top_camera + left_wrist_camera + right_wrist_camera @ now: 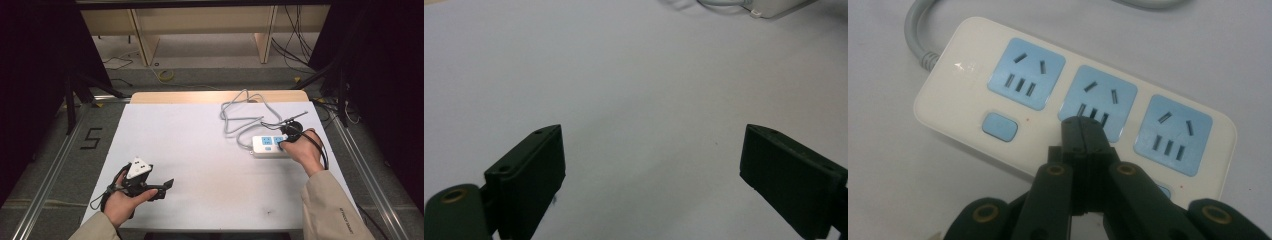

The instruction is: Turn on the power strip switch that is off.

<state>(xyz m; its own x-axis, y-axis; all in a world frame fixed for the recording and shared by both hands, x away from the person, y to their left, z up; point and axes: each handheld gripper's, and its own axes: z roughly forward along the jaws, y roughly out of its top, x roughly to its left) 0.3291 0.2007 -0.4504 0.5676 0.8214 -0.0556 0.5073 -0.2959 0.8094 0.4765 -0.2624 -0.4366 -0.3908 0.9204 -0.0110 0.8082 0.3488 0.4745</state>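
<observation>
Overhead light lit the bench evenly and brightly; surroundings at 9 and 3 o'clock stayed dark. Shadows were soft and faint. Both gripper views were slightly soft, the near jaws blurred at 6 o'clock.

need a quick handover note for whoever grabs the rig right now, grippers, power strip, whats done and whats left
Right gripper: fingers shut, tip at the lower edge of the middle socket of the white power strip, holding nothing.
Left gripper: open, holding nothing, over bare table at the near left.
Power strip lies at the right side, its grey cord looped behind it.
Done: all three sockets show no plug.
Left: unclear; probably pressing the blue switch, which lies left of the tip.
</observation>
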